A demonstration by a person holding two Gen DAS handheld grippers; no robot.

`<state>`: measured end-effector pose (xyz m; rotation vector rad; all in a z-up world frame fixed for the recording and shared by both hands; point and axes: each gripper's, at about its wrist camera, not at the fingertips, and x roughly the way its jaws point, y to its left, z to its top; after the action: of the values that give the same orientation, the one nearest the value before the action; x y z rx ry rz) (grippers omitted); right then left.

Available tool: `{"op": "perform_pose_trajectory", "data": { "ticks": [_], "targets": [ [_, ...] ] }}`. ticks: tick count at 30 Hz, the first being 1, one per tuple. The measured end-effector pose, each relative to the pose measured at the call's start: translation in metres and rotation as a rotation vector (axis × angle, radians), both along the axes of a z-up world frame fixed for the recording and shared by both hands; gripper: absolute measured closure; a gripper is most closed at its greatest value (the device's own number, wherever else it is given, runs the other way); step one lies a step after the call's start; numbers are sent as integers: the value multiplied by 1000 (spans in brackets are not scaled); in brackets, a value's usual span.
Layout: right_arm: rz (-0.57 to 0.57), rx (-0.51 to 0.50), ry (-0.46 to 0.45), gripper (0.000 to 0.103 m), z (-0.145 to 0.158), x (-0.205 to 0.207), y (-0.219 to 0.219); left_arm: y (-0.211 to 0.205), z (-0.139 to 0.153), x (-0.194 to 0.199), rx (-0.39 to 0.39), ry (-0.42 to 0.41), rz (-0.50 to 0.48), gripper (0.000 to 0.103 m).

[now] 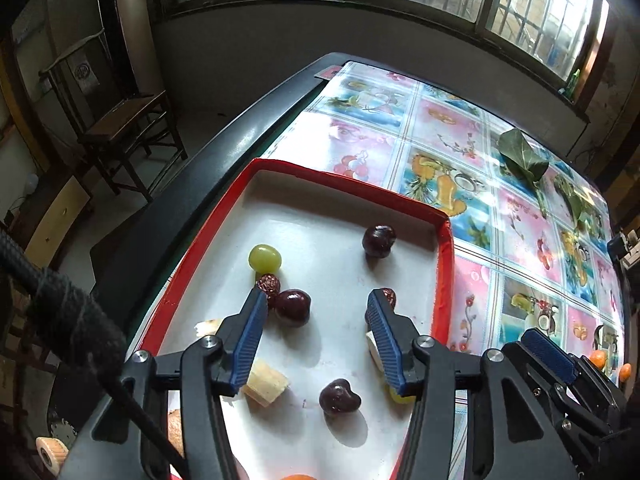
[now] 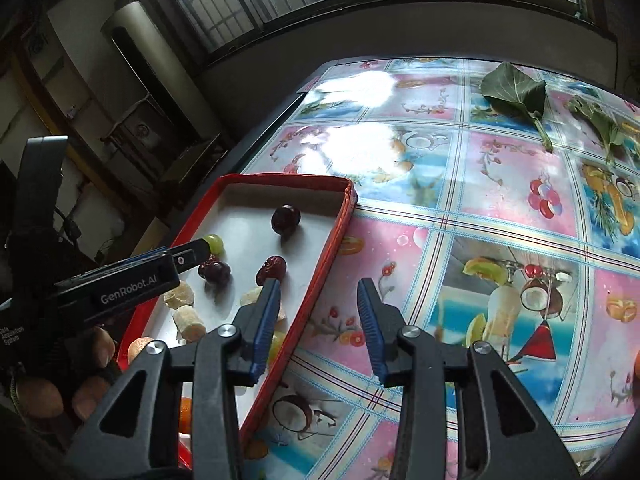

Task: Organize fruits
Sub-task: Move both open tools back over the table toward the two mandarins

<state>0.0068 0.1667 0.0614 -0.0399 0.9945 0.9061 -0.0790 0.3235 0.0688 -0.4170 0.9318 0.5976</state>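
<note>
While the left wrist view looks down into the red-rimmed tray (image 1: pixel 446 248) at the bench's left edge, the left gripper (image 1: pixel 318 322) hangs over the white tray floor with fingers wide apart, holding nothing. Fruit in tray: a green grape (image 1: pixel 264 258) toward the left rim, dark cherries (image 1: pixel 379 241) near the far right corner, (image 1: pixel 292 307) just inside the left finger, and (image 1: pixel 339 397) nearer the camera between the fingers. A wrinkled red date (image 1: pixel 268 284) touches the left fingertip area; a second one is half hidden behind the right finger. Banana chunks (image 1: pixel 266 384) lie under the left finger. Judgement: everything here is light, round, slick-skinned and bruisable; cherries and grapes will roll or squirt out if pinched off-centre, so close across the widest part with low force. Banana is mushy, so take it on the peel sides.

Right wrist view: right gripper (image 2: pixel 318 320) also spread open and empty, straddling the tray's right rim (image 2: pixel 320 268), left finger over the tray, right finger over the patterned cloth (image 2: pixel 500 208). I can't tell if the finger touches the rim. The other gripper reaches in from the left over the grape (image 2: pixel 214 242). Two green leaves (image 2: pixel 516 88) lie well apart near the bench's far edge. An orange fruit (image 2: pixel 185 412) shows low in the frame near the tray's near end, mostly hidden.
</note>
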Motion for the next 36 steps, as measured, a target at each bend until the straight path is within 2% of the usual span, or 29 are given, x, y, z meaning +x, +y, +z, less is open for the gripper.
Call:
{"op": "perform_pose_trajectory", "data": {
  "ticks": [6, 20, 30, 36],
  "targets": [
    [-89, 1, 12, 61, -6, -1, -56, -41, 1, -5, -46, -30, -66, 51],
    [-341, 11, 68, 61, -23, 11, -193, -128, -8, 6, -80, -3, -237, 50],
    [-491, 5, 35, 61, -22, 14, -263, -177, -10, 20, -67, 17, -335, 49],
    [-638, -12, 20, 61, -26, 25, -312, -213, -14, 34, -74, 7, -443, 46]
  ]
}}
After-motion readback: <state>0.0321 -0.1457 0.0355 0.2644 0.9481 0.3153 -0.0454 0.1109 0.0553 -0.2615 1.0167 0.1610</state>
